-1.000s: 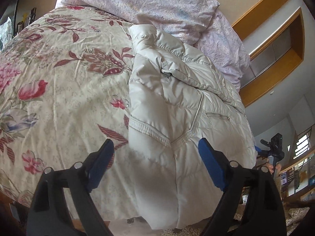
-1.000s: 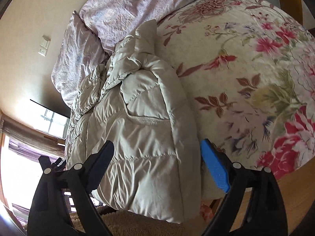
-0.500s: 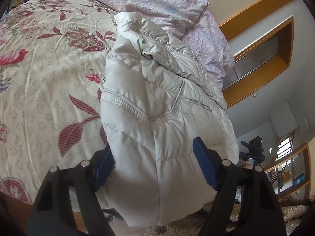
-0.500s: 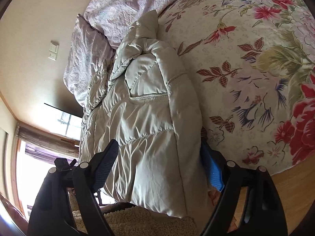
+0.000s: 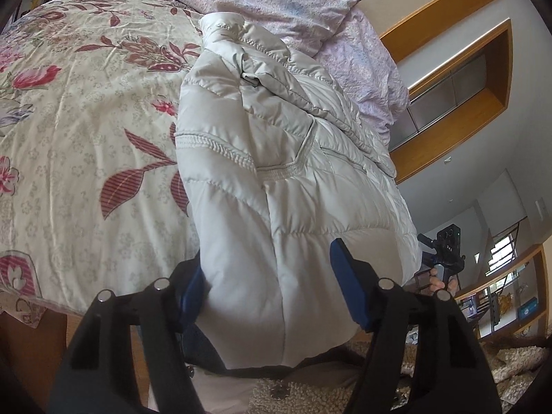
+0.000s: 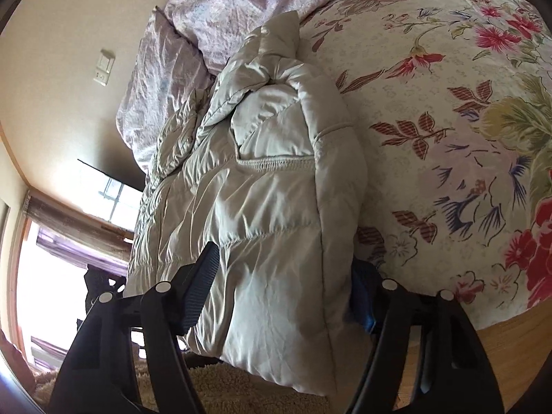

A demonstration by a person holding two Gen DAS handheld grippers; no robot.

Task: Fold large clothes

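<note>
Saw a big bed under a flowery bedspread, with crinkly purple pillows piled at the far end.

Found the puffy jacket, pale and shiny, stretched out on the bedspread from the pillows to the near edge of the bed. Hung its bottom part over that edge, above a shaggy rug. Lay with a sleeve folded across its front. Showed a closed pocket on its side; could not see inside it.

Noticed a wooden nook in the wall past the pillows, with what looked like grey panels in it. Spotted wooden shelves far off in the room, filled with small things too tiny to name. Spotted a light switch on the wall too.

Held the left tongs around the bottom of the jacket, on the side nearer the flowers. Were about half wide and closing, with the jacket bulging between the blue pads. Had one pad tucked in behind the jacket's edge and the other just beside the cloth.

Held the right tongs around the jacket's bottom too. Were also half wide and closing, jacket between the pads, one pad half hidden behind the edge. Could not see a tight squeeze from either pair.
</note>
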